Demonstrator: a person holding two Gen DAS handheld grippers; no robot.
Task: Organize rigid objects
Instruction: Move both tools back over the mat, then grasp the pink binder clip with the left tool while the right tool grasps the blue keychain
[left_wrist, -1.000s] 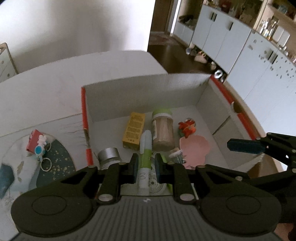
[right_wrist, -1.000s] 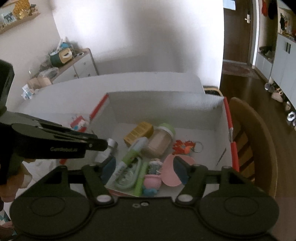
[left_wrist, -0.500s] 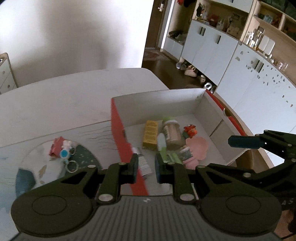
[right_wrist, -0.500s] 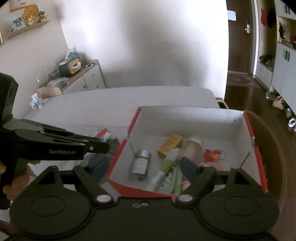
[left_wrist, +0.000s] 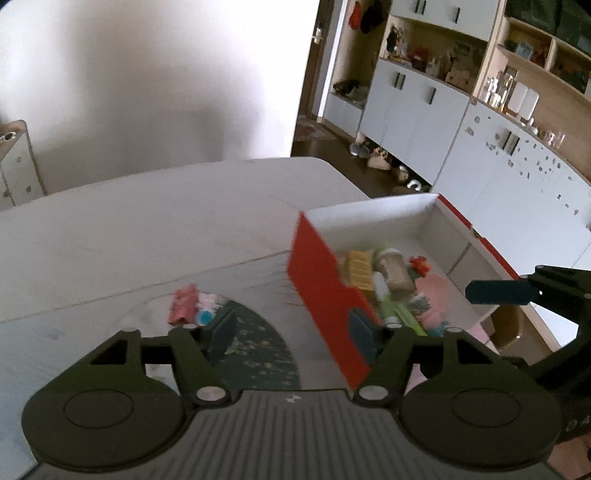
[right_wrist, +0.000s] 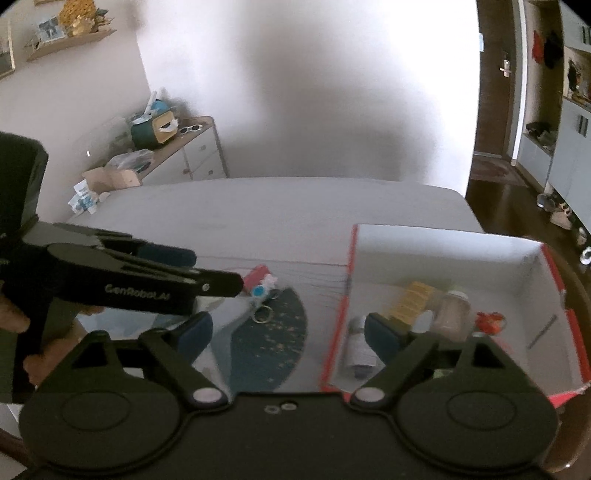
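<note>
Both claws are held empty above the white tabletop (left_wrist: 155, 221).
The left claw (left_wrist: 291, 330) and right claw (right_wrist: 288, 332) are opening beside the red-and-white cardboard box (right_wrist: 436, 243).

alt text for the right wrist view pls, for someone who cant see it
The right gripper, jaws opening and nothing between them, hangs over a white table between a keychain lying on a dark mat and a red-edged cardboard box holding a yellow carton, a jar and other small items. The left gripper reaches in from the left, held by a hand.
</note>
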